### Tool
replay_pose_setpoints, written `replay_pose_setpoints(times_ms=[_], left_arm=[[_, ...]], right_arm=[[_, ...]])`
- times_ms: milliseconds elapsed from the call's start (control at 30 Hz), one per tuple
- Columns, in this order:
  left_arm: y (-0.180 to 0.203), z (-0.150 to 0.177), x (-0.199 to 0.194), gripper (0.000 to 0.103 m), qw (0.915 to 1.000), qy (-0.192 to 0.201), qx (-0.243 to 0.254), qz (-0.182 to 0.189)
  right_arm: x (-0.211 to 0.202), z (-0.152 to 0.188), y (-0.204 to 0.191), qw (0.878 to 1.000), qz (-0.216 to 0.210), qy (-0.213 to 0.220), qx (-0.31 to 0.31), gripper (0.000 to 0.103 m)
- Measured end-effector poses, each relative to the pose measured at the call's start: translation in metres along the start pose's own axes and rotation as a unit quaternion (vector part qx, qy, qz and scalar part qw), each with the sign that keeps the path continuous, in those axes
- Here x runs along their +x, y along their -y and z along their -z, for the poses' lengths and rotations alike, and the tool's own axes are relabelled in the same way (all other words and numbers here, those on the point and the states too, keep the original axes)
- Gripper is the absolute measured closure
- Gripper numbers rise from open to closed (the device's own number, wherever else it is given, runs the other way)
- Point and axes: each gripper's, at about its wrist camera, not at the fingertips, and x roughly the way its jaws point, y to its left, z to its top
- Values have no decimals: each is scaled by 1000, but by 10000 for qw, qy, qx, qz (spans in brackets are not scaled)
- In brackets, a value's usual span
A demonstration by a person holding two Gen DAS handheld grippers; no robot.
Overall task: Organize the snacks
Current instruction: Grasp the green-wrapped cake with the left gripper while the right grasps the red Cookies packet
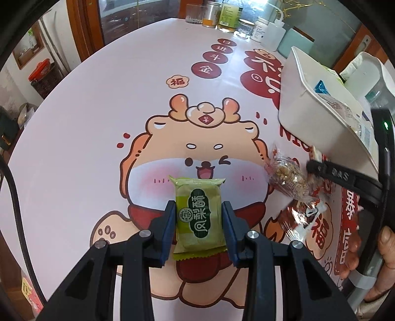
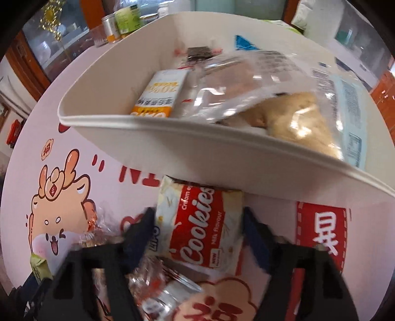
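My left gripper (image 1: 198, 210) is shut on a green pastry packet (image 1: 198, 217) and holds it above the cartoon tablecloth. My right gripper (image 2: 197, 222) has its jaws on both sides of a red and white Cookies packet (image 2: 201, 227), lifted just in front of the white bin (image 2: 172, 148). The bin holds a yellow and white box (image 2: 160, 93), a clear bag of buns (image 2: 291, 116) and other wrappers. In the left wrist view the bin (image 1: 313, 118) stands at the right, with the right gripper's arm (image 1: 345, 177) below it. The green packet's corner shows in the right wrist view (image 2: 39, 266).
A clear-wrapped nut snack (image 1: 288, 177) and a red and silver wrapper (image 1: 303, 217) lie on the cloth near the bin. More shiny wrappers (image 2: 163, 291) lie under my right gripper. Jars, a glass and bottles (image 1: 222, 14) line the table's far edge.
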Motion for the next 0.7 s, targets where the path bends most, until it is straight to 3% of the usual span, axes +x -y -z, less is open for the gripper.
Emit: replay_pose_setpoints(times_ms=[400,500,700], left_arm=[[26,6,-14,68,9976,40,684,126],[37,9,-26,68,9953,109,944,197],[72,-2,-56,68,9882,365,1407,475]], right_arm=[[-33,72,67,9955,-859,1,412,49],[-52,93,85,9937,-1002,157,486,49],[-92,102,105,9913,-1053,551,561,49]])
